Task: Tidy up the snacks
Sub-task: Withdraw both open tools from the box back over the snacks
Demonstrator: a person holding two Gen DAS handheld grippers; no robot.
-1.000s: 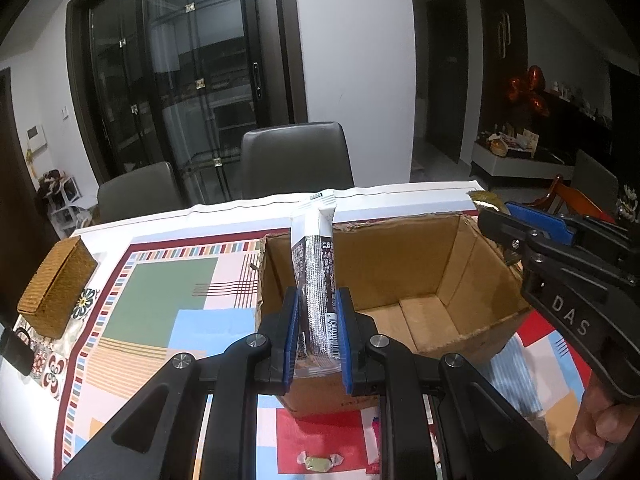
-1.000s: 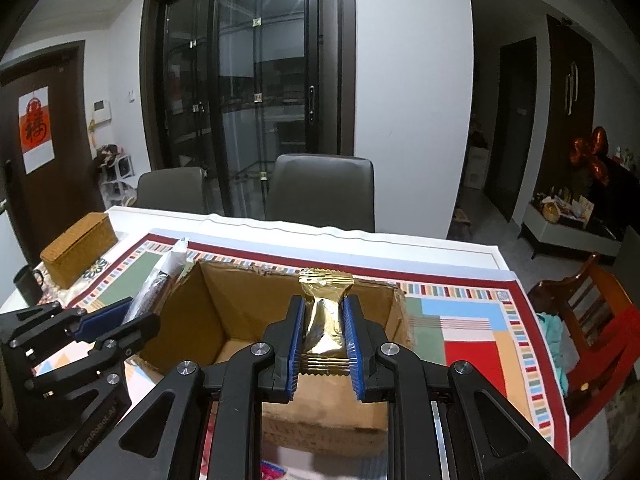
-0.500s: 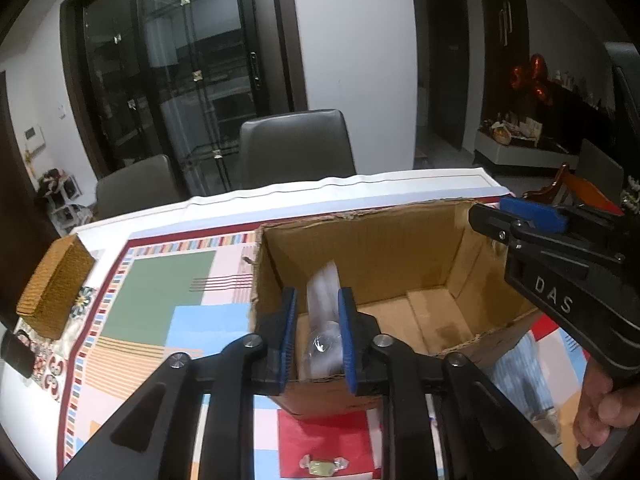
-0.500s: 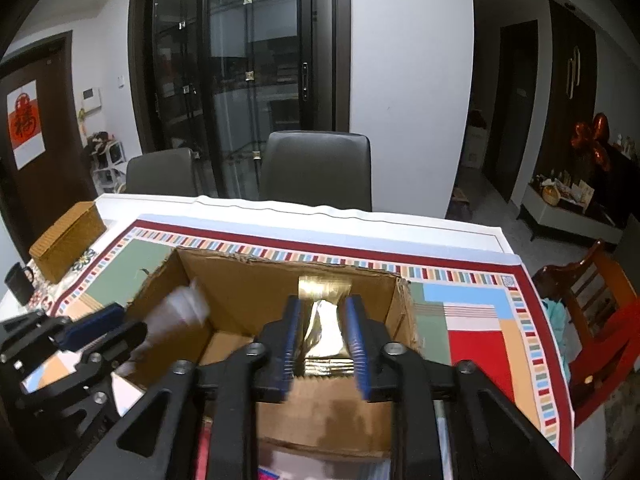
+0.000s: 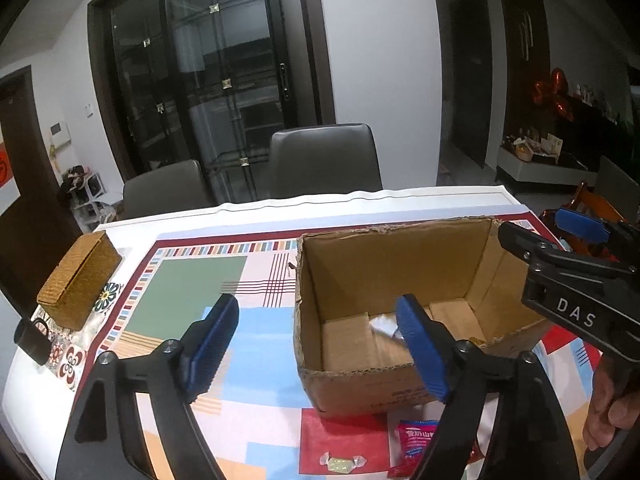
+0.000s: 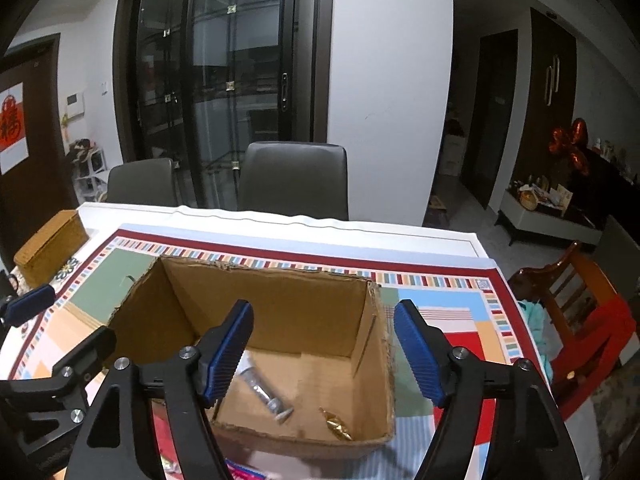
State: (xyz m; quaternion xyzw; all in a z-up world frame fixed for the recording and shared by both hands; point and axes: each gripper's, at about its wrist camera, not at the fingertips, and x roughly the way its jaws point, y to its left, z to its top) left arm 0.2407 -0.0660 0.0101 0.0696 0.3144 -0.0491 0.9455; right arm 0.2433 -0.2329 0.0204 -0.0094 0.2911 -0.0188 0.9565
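A: Both grippers?
B: Left gripper (image 5: 316, 344) and right gripper (image 6: 324, 350) opening, nothing between them.
A: Snacks?
B: Two in the cardboard box (image 6: 280, 316): silver packet (image 6: 266, 394), gold packet (image 6: 338, 426) at its four o'clock.

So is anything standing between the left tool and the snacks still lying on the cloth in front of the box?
Nothing visible. The red packet and wrapped candy lie in the open before the cardboard box, beneath the left tool, whose jaws are opening with nothing between them.
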